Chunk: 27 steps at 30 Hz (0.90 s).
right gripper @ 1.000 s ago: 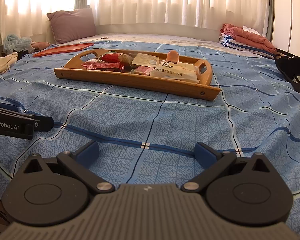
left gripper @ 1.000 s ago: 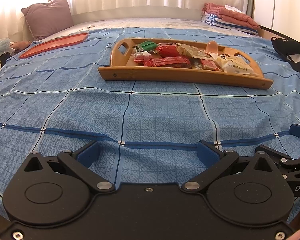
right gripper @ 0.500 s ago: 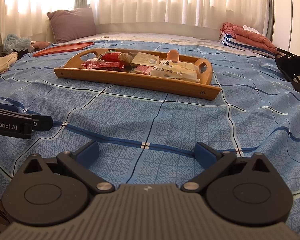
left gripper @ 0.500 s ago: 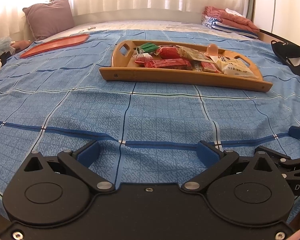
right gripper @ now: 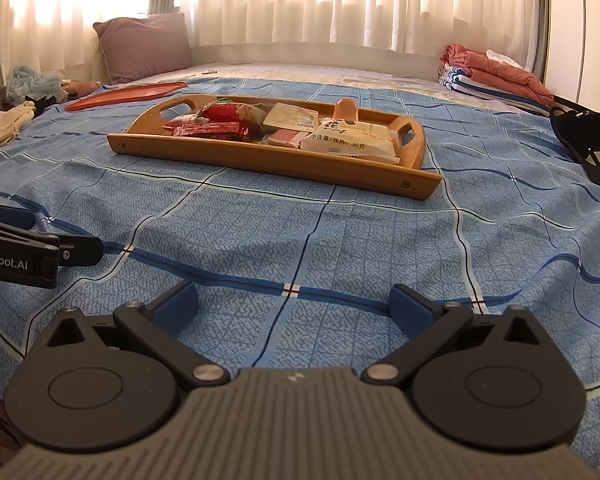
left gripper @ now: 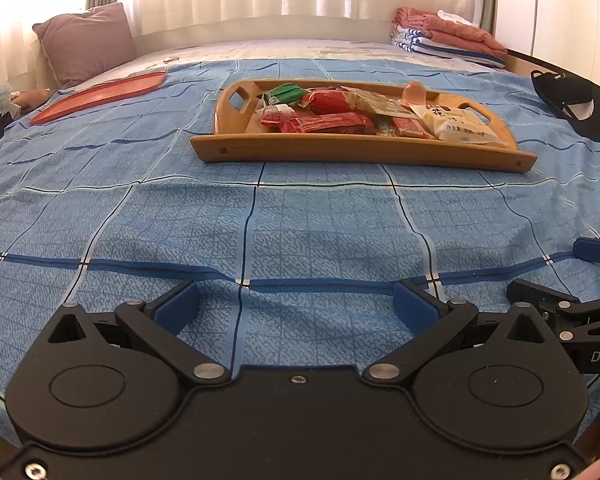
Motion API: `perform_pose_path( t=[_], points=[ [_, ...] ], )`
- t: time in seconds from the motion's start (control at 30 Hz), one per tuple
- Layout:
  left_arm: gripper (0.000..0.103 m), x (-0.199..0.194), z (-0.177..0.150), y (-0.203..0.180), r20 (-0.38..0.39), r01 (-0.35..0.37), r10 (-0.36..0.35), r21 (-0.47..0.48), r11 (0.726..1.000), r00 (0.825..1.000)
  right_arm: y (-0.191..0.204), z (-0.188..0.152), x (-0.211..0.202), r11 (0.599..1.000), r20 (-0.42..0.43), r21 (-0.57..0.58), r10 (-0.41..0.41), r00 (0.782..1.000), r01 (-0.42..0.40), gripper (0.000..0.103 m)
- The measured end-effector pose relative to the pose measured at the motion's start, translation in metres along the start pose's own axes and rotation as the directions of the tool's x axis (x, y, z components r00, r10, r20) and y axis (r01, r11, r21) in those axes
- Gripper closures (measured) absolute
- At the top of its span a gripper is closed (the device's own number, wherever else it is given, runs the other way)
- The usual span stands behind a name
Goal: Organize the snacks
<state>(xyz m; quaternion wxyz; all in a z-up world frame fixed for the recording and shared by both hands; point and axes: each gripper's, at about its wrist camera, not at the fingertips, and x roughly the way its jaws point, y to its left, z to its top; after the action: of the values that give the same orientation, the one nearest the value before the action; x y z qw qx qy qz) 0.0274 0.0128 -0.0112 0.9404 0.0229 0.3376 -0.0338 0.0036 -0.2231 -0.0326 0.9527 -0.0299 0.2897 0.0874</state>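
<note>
Toward the middle of the bed point(left gripper: 300, 216), on the blue checked cover: wooden tray point(left gripper: 360, 151) heaped with snacks point(left gripper: 332, 122), red bars toward its left end, white packet point(left gripper: 466, 128) at its right end, orange jelly cup point(right gripper: 345, 110) upright behind. Beyond, near the bed's far-left corner, flat red tray point(left gripper: 104, 94), bare, likely the sorting target. Well short of the wooden tray, at the near edge: left gripper point(left gripper: 296, 306) and right gripper point(right gripper: 292, 304), both spread wide, holding nothing. Best approach low over the near rim, one loose packet at a time, pinching a sealed edge, not the crushable middle. Further out: pillow point(left gripper: 86, 42), folded clothes point(left gripper: 448, 34), black cap point(left gripper: 576, 104).
</note>
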Motion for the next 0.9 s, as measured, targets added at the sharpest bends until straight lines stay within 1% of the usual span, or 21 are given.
perform_pose_path(
  t=[0.9],
  points=[
    [0.0, -0.0004, -0.0008, 0.0005, 0.0, 0.006, -0.006, 0.008, 1.0, 1.0, 0.0, 0.0, 0.0004, 1.0, -0.002, 0.001, 0.0, 1.0, 0.0, 0.0]
  ],
)
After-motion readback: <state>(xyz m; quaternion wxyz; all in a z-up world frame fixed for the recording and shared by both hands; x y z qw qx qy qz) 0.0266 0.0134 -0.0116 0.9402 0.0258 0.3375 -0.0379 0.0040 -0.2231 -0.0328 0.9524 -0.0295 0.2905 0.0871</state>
